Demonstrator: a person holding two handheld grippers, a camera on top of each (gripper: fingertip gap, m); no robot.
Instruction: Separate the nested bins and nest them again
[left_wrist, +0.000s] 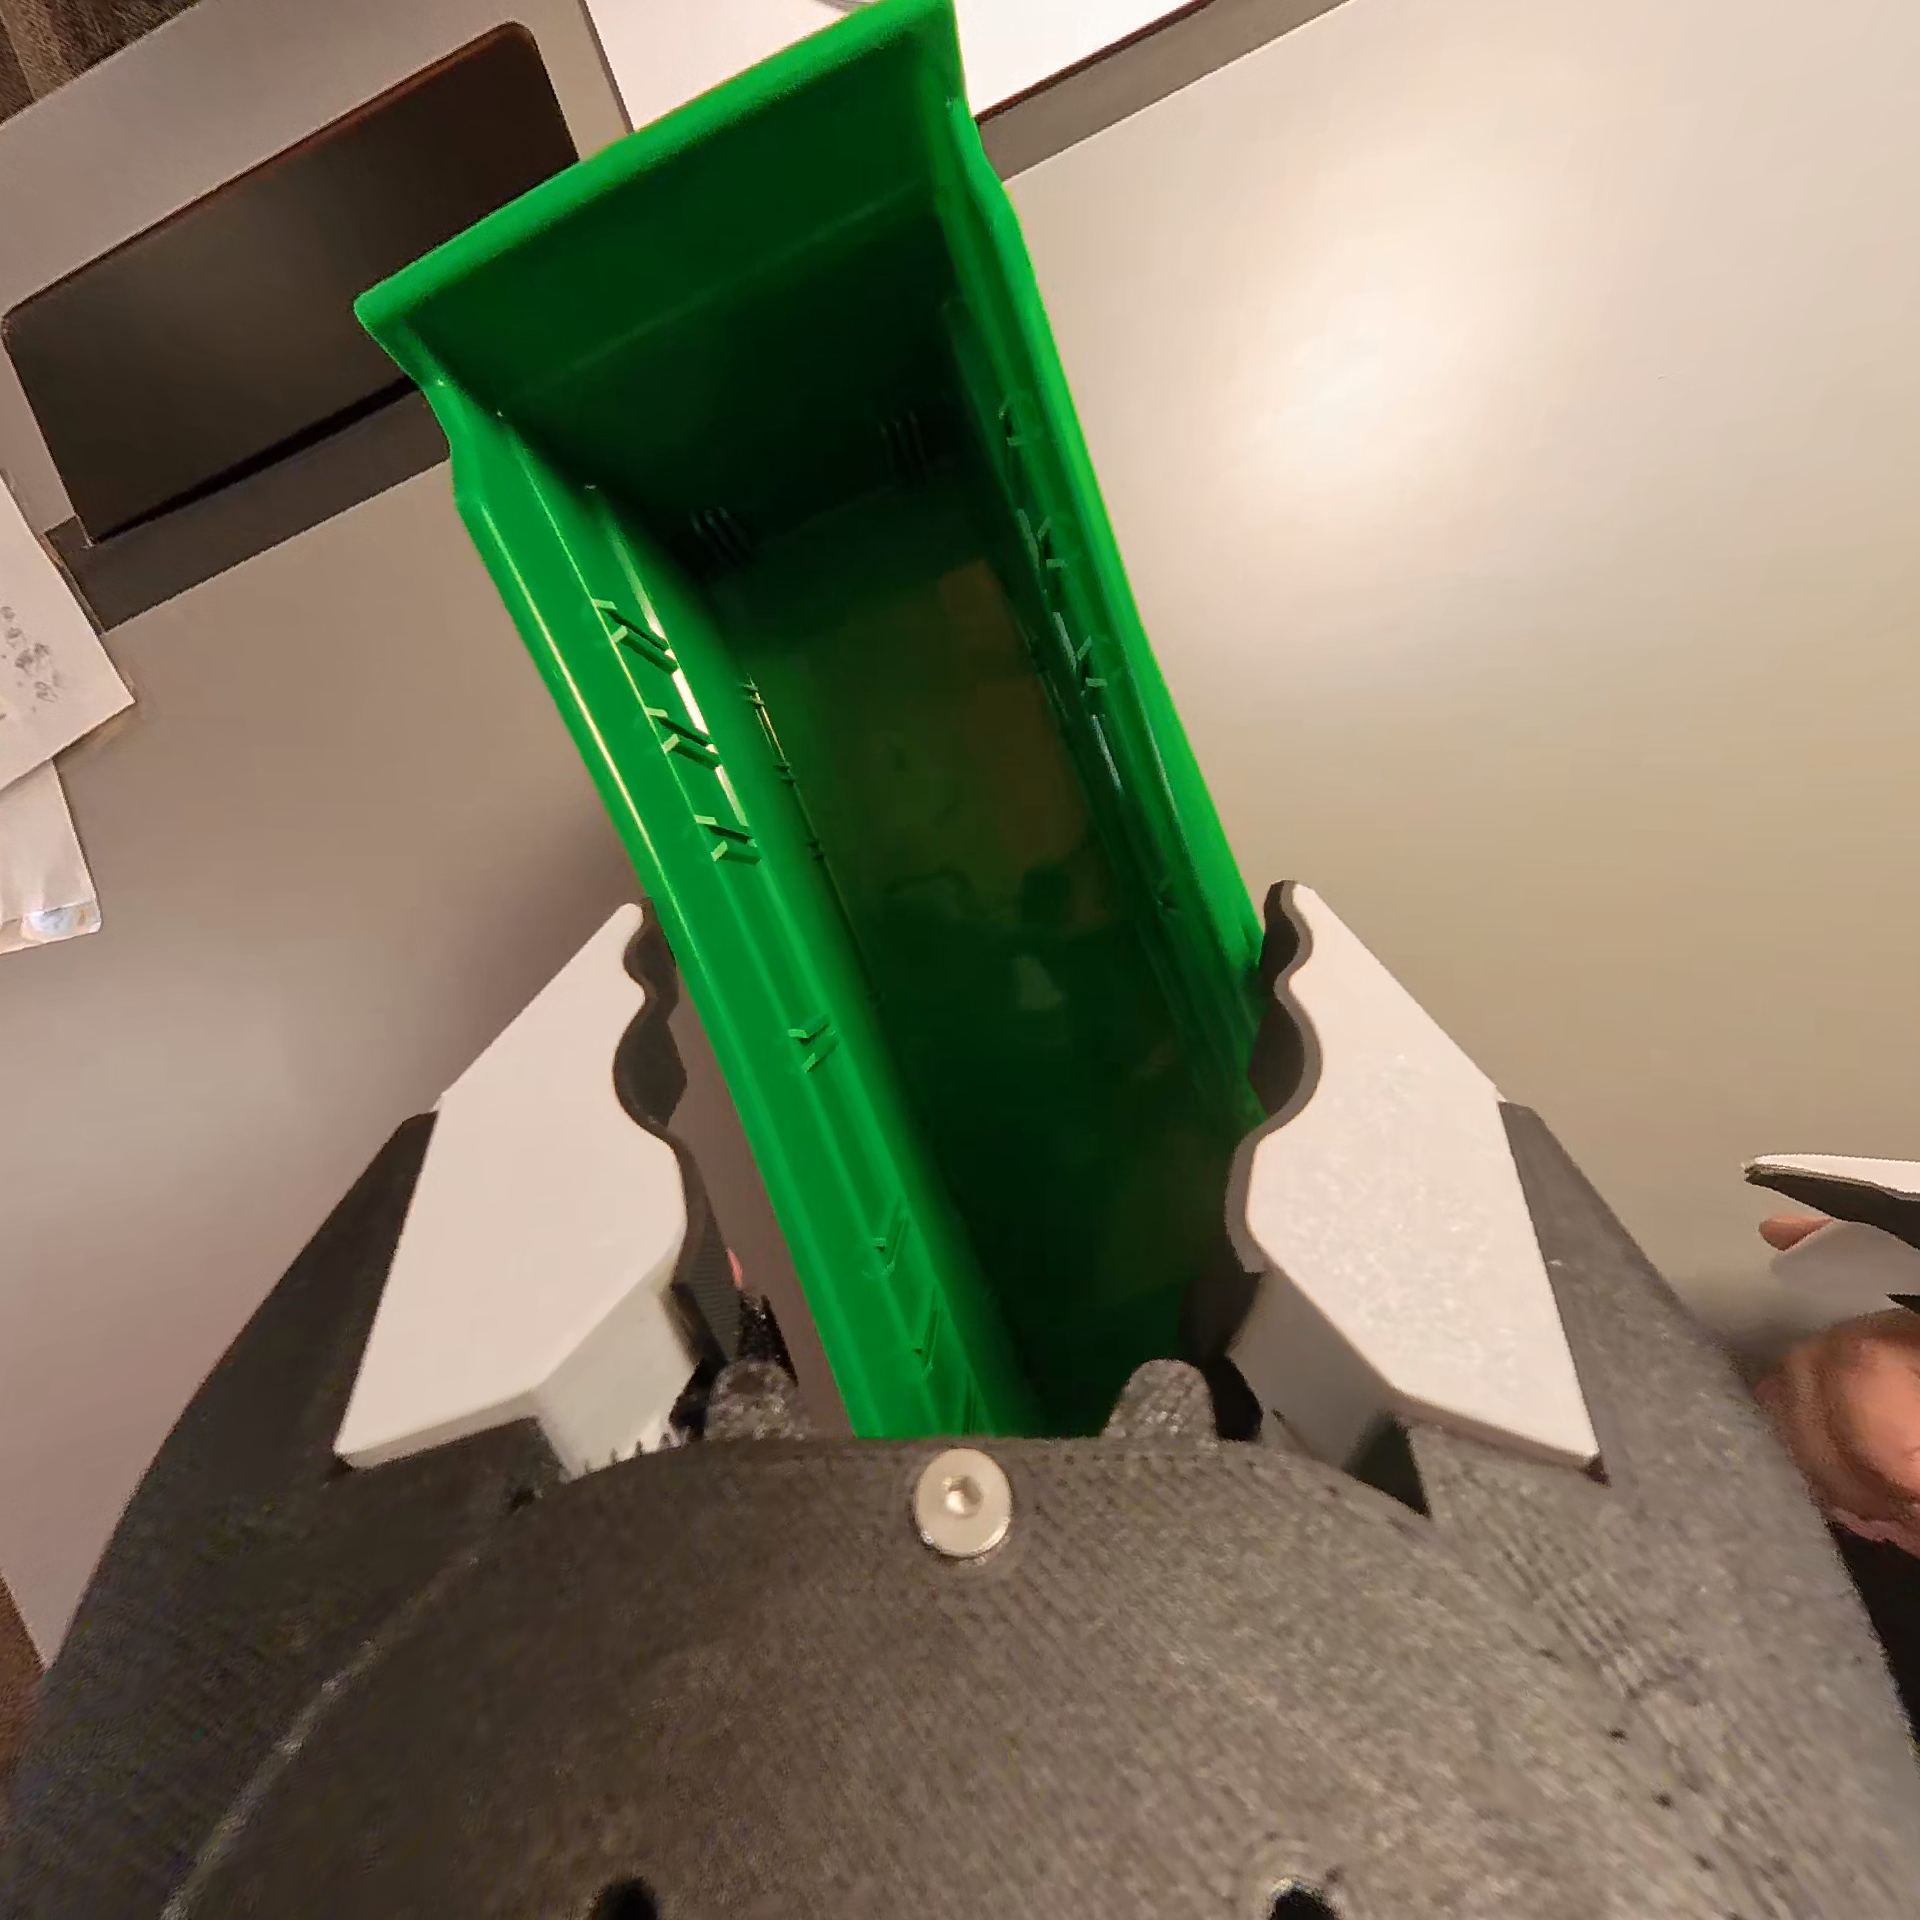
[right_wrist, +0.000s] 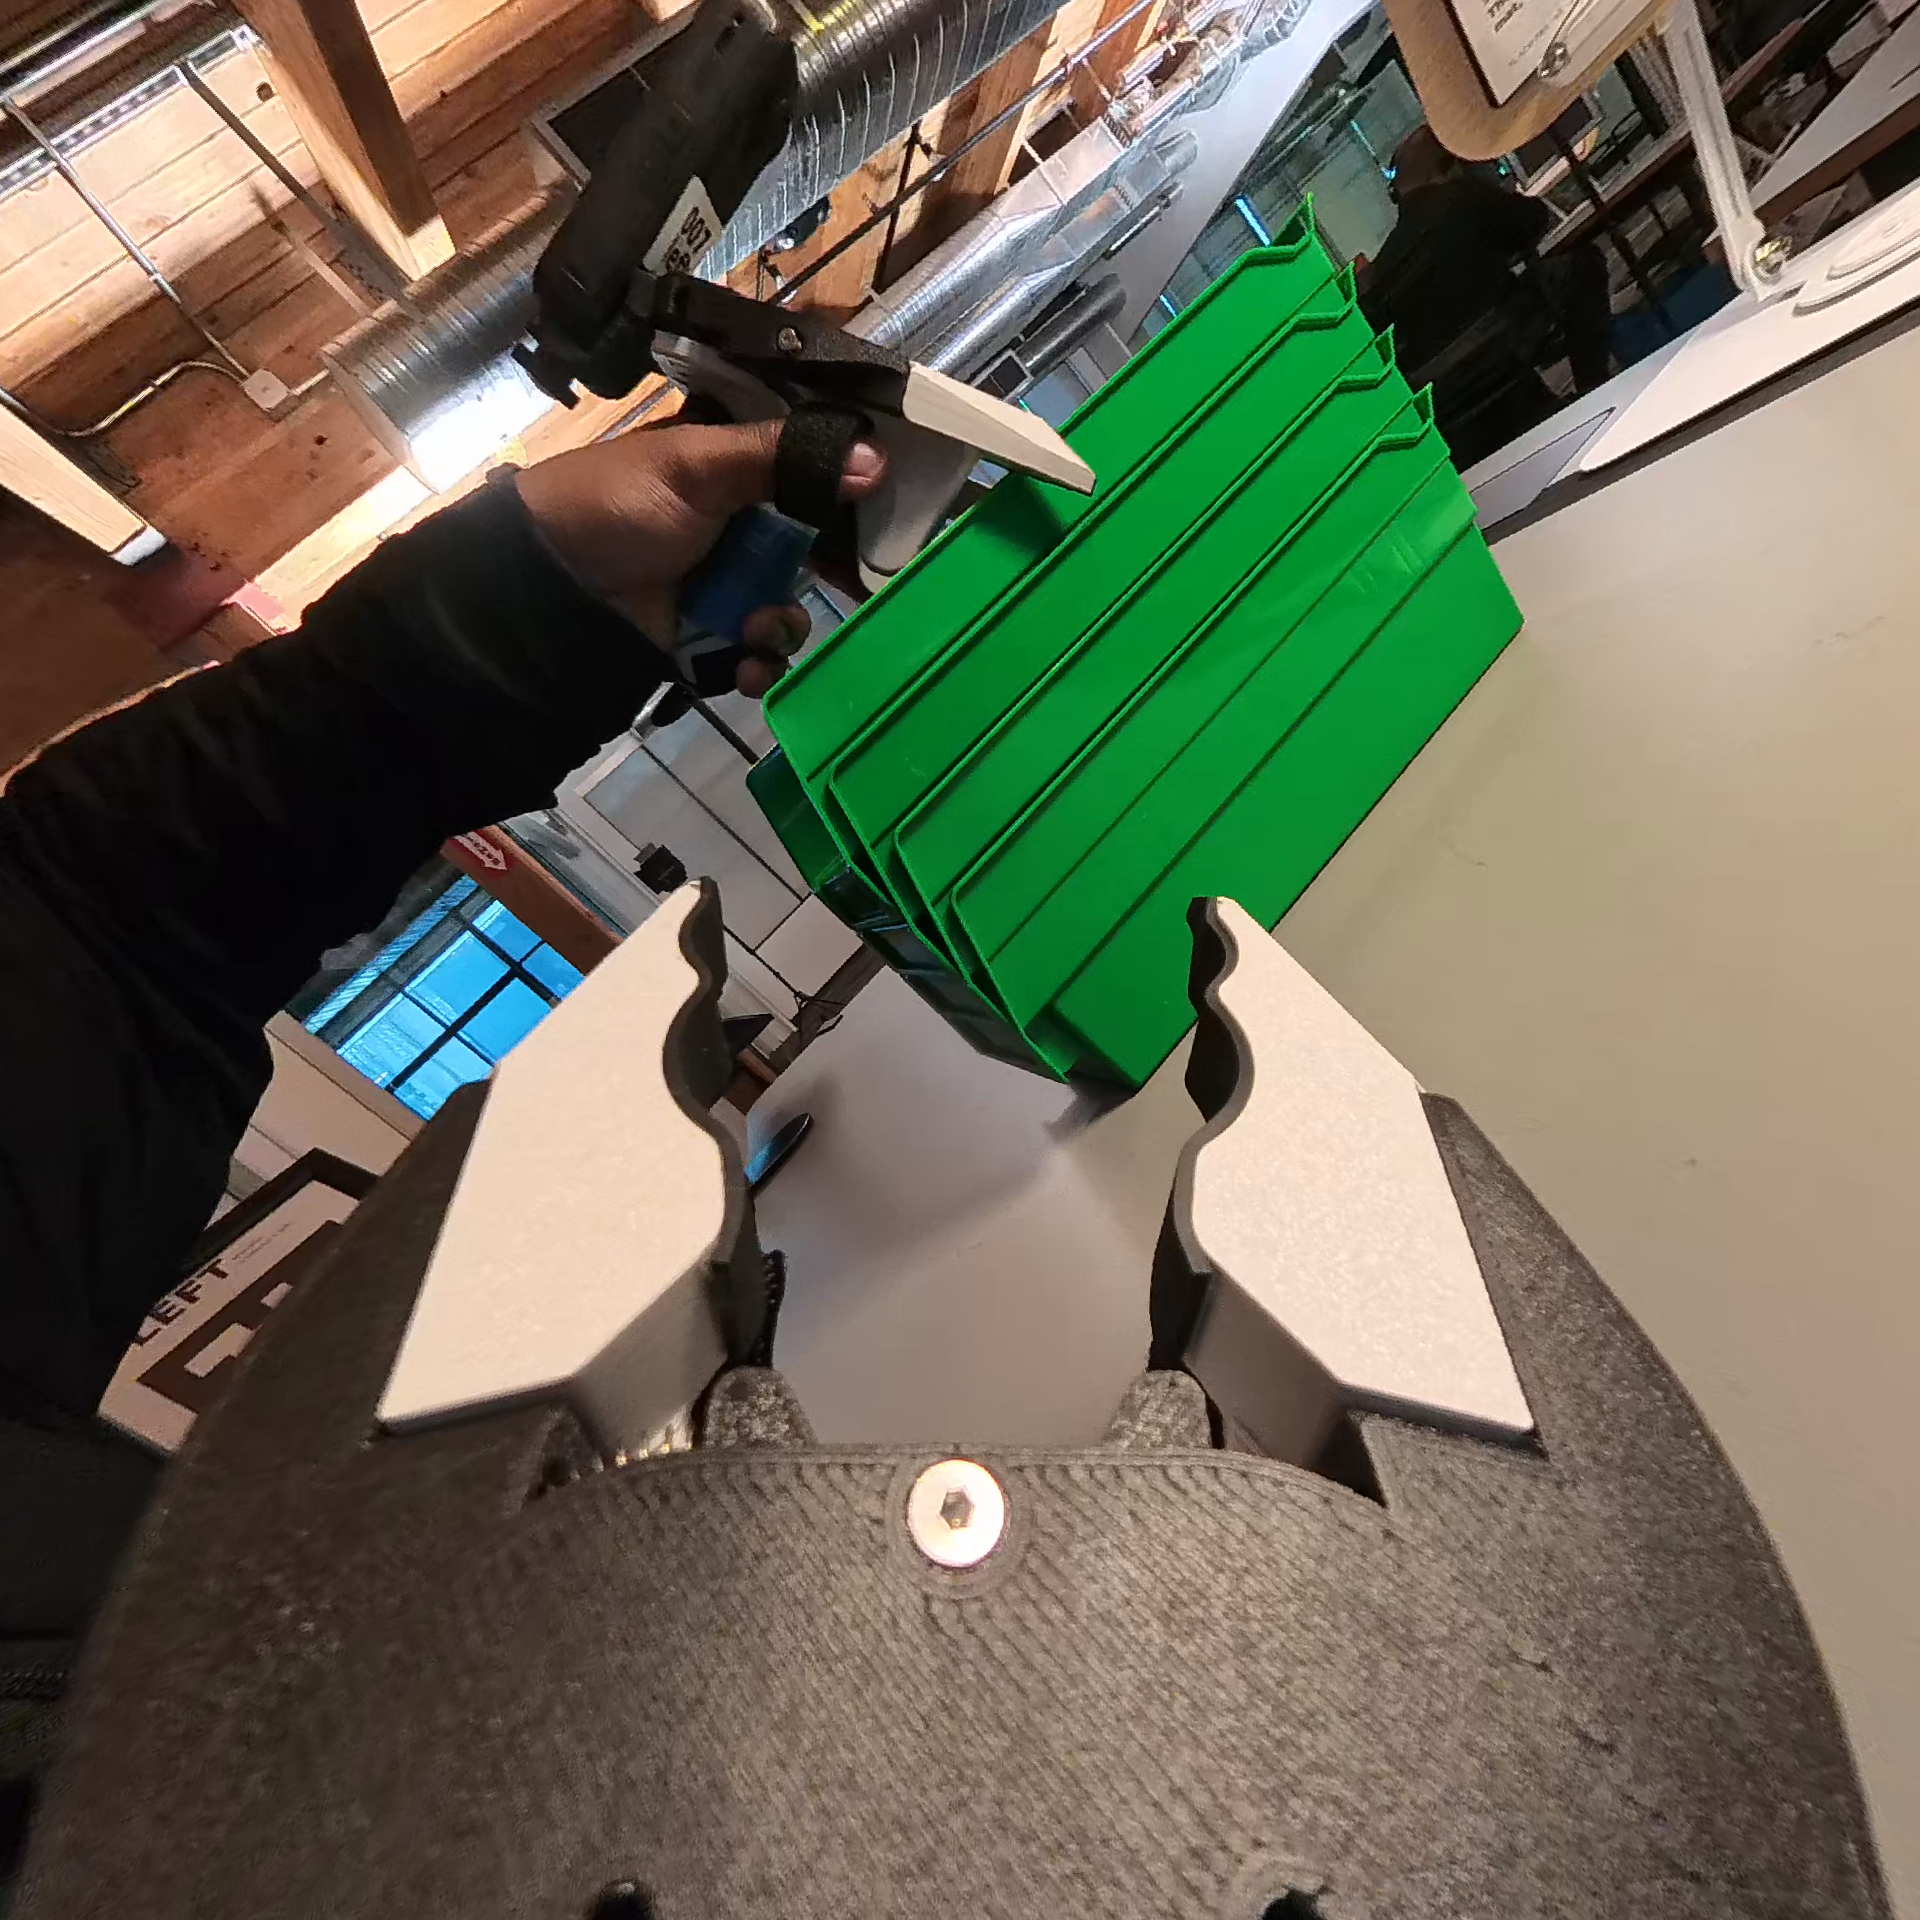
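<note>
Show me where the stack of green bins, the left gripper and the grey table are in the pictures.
stack of green bins (right_wrist: 1226, 665): right wrist view, on a long side wall.
left gripper (right_wrist: 997, 431): right wrist view, on its white finger above the top bin.
grey table (right_wrist: 1662, 987): right wrist view, on the bare top beside the stack.

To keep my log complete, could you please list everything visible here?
green bins: at least four, nested, fanned stack on the table
table: one, pale grey
papers: a few, white, far left
ducts: silver, under wooden ceiling
sleeve: one, black
hand: one, holding the left tongs
left tongs: around the top bin
right tongs: open, empty, short of the stack
</note>
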